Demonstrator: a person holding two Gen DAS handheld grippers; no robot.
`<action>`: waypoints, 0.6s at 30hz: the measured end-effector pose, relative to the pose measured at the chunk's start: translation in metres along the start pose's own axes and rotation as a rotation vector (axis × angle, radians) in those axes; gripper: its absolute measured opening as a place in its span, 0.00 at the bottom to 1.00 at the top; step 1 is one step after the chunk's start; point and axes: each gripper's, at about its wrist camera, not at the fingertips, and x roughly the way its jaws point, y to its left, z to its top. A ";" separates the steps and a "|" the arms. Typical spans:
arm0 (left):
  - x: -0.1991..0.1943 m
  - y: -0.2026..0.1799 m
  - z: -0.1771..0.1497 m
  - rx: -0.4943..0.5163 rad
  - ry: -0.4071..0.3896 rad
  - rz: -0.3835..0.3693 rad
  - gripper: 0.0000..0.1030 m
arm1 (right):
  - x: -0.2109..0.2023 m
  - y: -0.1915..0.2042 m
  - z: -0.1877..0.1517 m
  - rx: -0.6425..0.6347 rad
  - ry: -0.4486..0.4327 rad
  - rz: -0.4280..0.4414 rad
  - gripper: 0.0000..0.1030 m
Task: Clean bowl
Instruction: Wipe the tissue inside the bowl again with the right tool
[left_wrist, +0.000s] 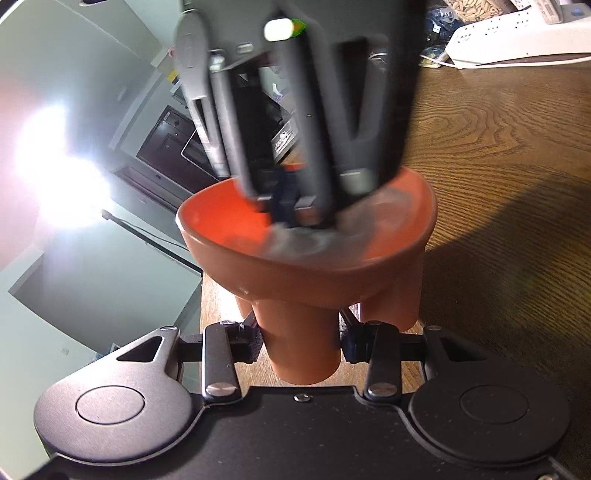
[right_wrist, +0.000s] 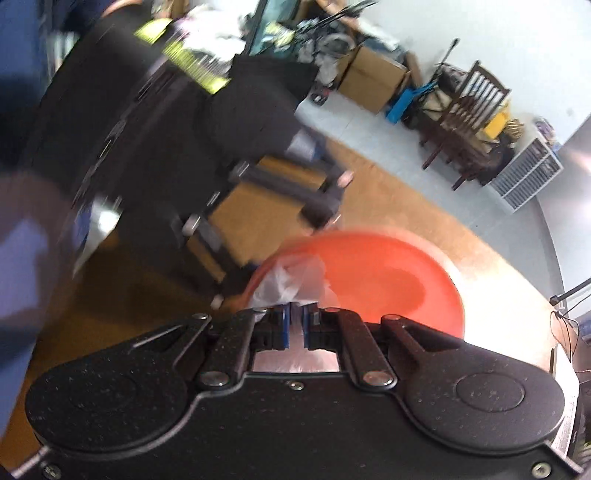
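Note:
An orange bowl (left_wrist: 306, 266) on three round legs stands on the wooden table. My left gripper (left_wrist: 301, 347) is shut on the bowl's front leg (left_wrist: 303, 343). My right gripper (left_wrist: 286, 212) reaches down into the bowl from above, blurred, and is shut on a white wipe (left_wrist: 295, 236) pressed on the bowl's inside. In the right wrist view my right gripper (right_wrist: 295, 317) pinches the crumpled white wipe (right_wrist: 291, 280) at the left rim of the bowl (right_wrist: 388, 273). The left gripper (right_wrist: 258, 206) shows there as a blurred black body beside the bowl.
The wooden table (left_wrist: 498, 166) stretches right. A white power strip (left_wrist: 517, 40) and a bag lie at its far right edge. The table's left edge (left_wrist: 201, 295) drops to the floor. Boxes (right_wrist: 373, 77), a wooden chair (right_wrist: 469, 110) and clutter stand along the far wall.

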 end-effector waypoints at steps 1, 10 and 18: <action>-0.001 0.000 0.000 0.001 -0.001 0.001 0.39 | -0.001 -0.005 0.003 0.017 -0.012 -0.011 0.07; -0.005 -0.006 -0.005 -0.001 -0.001 0.007 0.40 | -0.009 -0.034 0.002 0.056 -0.011 -0.124 0.07; -0.009 -0.001 -0.008 -0.003 -0.005 0.003 0.40 | -0.005 -0.040 -0.027 0.067 0.111 -0.128 0.07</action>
